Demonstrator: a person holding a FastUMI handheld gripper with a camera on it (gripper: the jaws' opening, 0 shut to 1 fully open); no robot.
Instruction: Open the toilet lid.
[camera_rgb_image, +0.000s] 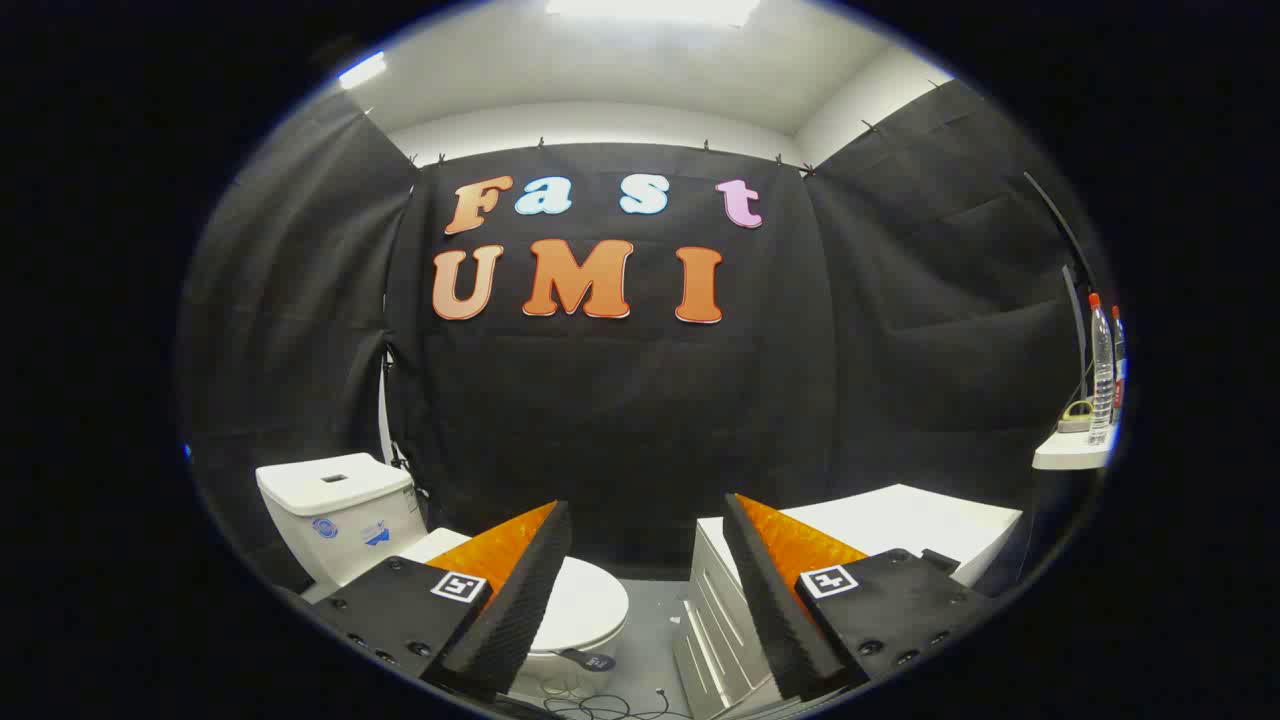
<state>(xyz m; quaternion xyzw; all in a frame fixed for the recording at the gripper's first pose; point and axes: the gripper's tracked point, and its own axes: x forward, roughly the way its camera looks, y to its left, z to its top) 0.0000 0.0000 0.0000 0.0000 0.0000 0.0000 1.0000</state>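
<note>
Gripper fingers apart, empty; toilet lid closed beyond them

Toilet, lower left: smooth glazed white, ceramic by the look; tank top faintly glossy. Toilet lid: smooth white, soft sheen, plastic-like. Cabinet, lower right: flat white top, matt; front panels ribbed, pale, semi-gloss. Floor, bottom centre: grey, smooth, dull. Booth wall, centre: black cloth, matt, creased. Bottle, right edge: clear plastic, shiny. Gripper fingers set wide apart, inner faces finely ribbed and rough, matt.
</note>
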